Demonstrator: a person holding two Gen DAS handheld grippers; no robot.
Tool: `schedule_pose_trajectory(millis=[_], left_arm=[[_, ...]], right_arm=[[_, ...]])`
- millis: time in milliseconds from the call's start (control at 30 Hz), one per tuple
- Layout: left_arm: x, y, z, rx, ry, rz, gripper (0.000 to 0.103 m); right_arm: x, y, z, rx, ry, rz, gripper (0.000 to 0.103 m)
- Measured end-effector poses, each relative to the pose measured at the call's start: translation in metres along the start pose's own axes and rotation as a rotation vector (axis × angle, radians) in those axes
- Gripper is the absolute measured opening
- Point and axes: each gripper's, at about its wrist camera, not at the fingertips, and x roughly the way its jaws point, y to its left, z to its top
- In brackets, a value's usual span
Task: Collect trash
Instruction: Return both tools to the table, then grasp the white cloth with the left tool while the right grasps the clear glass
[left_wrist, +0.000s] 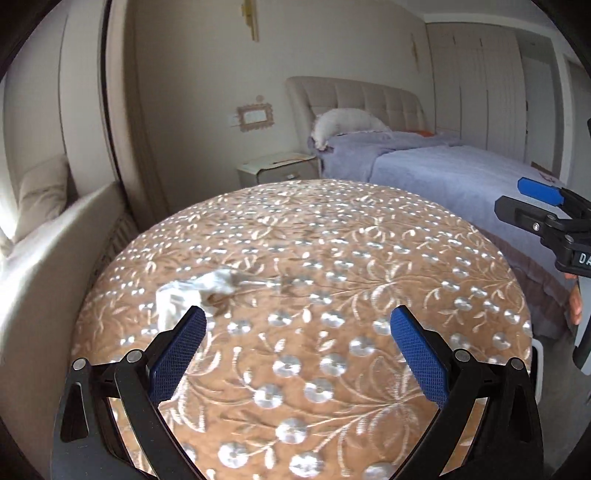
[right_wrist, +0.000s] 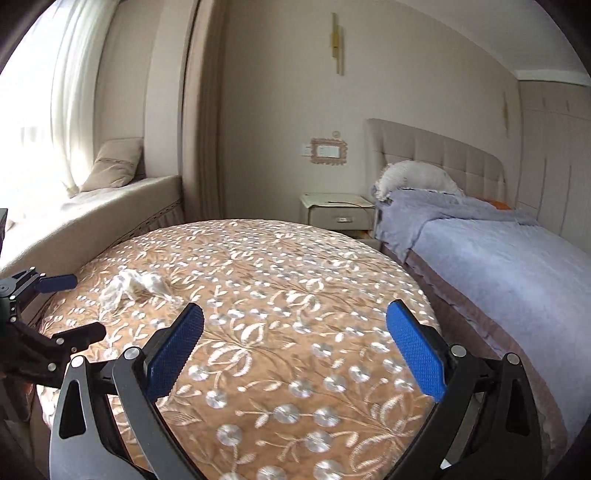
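A crumpled white tissue (left_wrist: 192, 293) lies on the left part of a round table with a tan flowered cloth (left_wrist: 332, 258). It also shows in the right wrist view (right_wrist: 133, 286). My left gripper (left_wrist: 297, 325) is open and empty above the table, its left fingertip just in front of the tissue. My right gripper (right_wrist: 295, 321) is open and empty over the table's middle, to the right of the tissue. The right gripper shows at the right edge of the left wrist view (left_wrist: 543, 206). The left gripper shows at the left edge of the right wrist view (right_wrist: 77, 306).
A bed with a lavender cover (right_wrist: 498, 258) stands to the right of the table. A white nightstand (right_wrist: 336, 212) stands behind the table. A window seat with a cushion (right_wrist: 110, 166) runs along the left.
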Motion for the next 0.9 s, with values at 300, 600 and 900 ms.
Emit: schedule_pose_trajectory(millis=[300, 600, 900], left_arm=[[0.039, 0.088, -0.003, -0.098, 0.073, 0.068, 0.098], [0.126, 0.138, -0.006, -0.189, 0.291, 0.044, 0.098], [0.163, 0.145, -0.009, -0.193, 0.369, 0.022, 0.090]], right_arm=[[0.058, 0.083, 0.024, -0.253, 0.006, 0.220, 0.099], [0.151, 0.123, 0.019, -0.382, 0.179, 0.382, 0.092], [0.217, 0.150, 0.007, -0.482, 0.350, 0.512, 0.069]])
